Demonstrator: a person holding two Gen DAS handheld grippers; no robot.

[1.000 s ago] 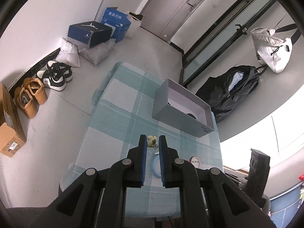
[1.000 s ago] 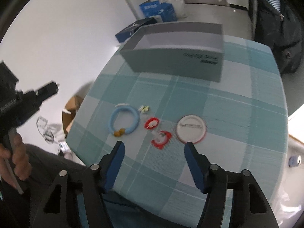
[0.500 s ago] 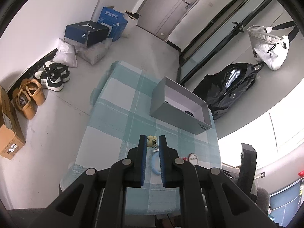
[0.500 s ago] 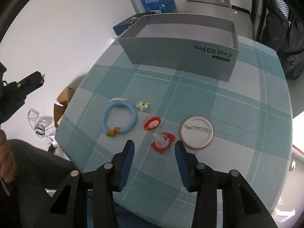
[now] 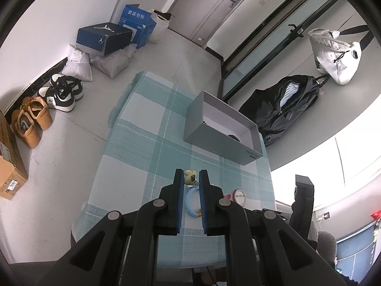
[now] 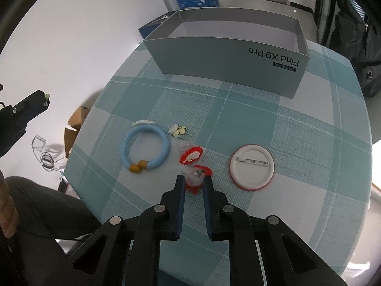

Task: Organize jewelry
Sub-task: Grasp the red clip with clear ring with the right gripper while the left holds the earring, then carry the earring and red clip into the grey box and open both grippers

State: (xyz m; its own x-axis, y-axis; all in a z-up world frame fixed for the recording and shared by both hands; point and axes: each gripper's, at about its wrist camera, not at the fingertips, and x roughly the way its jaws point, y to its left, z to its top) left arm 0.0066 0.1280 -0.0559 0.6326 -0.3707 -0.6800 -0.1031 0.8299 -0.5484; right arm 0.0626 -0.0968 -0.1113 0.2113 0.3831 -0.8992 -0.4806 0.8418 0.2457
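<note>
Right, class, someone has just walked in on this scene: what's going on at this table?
A person is sorting small jewelry on a checked tablecloth with a pair of tongs in each hand. The right tongs have closed on a red hair clip nearest the person. The left tongs are shut with nothing between them. A blue bracelet, a second red clip and a round pin badge lie loose; the grey box waits behind.

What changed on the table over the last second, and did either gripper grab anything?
The right gripper came down toward the table and shut on the nearer red hair clip. The left gripper stayed shut, holding nothing. The blue bracelet, the round badge, the other red clip and the grey box have not moved.
</note>
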